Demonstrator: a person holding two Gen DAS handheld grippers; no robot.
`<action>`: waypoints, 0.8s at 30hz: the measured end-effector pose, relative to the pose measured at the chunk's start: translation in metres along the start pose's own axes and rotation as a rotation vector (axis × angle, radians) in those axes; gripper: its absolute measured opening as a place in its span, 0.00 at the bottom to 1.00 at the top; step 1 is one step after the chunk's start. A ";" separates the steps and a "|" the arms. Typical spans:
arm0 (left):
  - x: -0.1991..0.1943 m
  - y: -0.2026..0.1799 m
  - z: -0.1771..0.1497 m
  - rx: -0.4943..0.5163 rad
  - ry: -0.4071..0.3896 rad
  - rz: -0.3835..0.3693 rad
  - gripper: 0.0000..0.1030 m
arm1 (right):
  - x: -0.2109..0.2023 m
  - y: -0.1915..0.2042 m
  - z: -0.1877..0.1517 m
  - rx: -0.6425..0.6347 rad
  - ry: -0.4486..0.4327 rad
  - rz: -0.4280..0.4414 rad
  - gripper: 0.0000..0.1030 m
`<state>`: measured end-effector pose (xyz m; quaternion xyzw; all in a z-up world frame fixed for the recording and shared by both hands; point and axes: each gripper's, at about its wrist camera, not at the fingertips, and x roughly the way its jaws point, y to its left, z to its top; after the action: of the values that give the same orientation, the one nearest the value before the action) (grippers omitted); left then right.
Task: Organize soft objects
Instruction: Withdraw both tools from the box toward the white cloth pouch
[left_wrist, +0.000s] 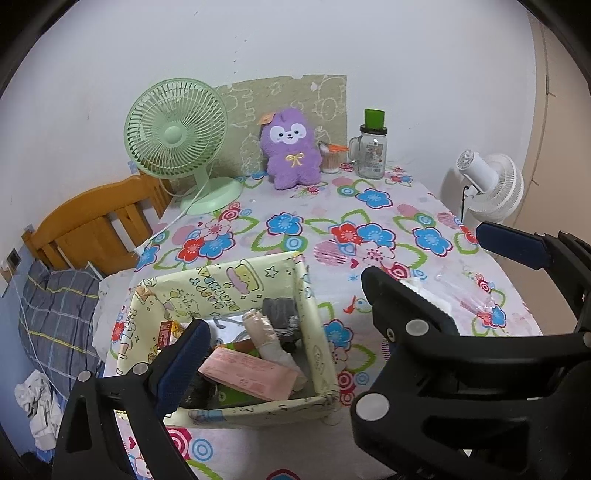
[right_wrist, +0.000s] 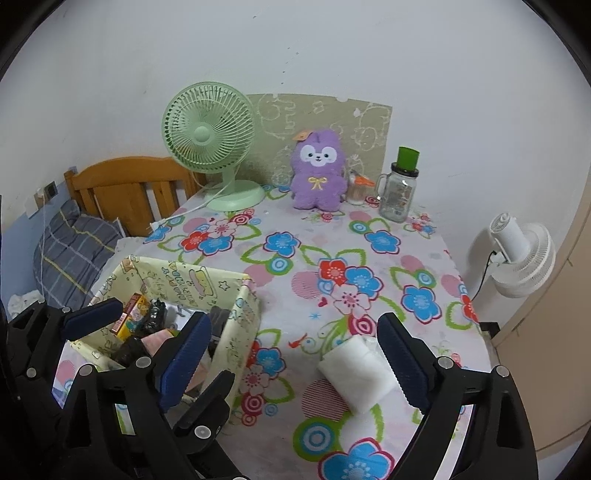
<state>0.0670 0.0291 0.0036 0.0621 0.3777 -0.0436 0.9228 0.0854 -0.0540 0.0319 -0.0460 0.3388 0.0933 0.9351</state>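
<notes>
White soft foam-like block (right_wrist: 356, 373) lies on floral tabletop (right_wrist: 424, 258), beside pale-yellow fabric bin (right_wrist: 242, 317); right tongs (right_wrist: 291, 356) spread wide, empty; left tongs (left_wrist: 284, 306) spread, empty; block likely light, squashy; grip across short sides.

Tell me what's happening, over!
Both grippers, left and right, open and empty. White soft pack lies on the tablecloth, beside the yellow box. Nothing blocking.
</notes>
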 end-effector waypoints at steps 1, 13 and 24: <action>-0.001 -0.002 0.000 0.003 -0.002 0.000 0.96 | -0.001 -0.002 0.000 0.002 0.000 0.000 0.91; -0.010 -0.031 -0.001 0.014 -0.025 -0.017 0.96 | -0.016 -0.029 -0.011 0.027 -0.009 -0.016 0.91; -0.008 -0.060 -0.006 0.029 -0.048 -0.028 0.96 | -0.018 -0.055 -0.025 0.037 -0.023 -0.026 0.91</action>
<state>0.0499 -0.0292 -0.0001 0.0690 0.3554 -0.0636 0.9300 0.0674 -0.1140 0.0252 -0.0322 0.3289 0.0755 0.9408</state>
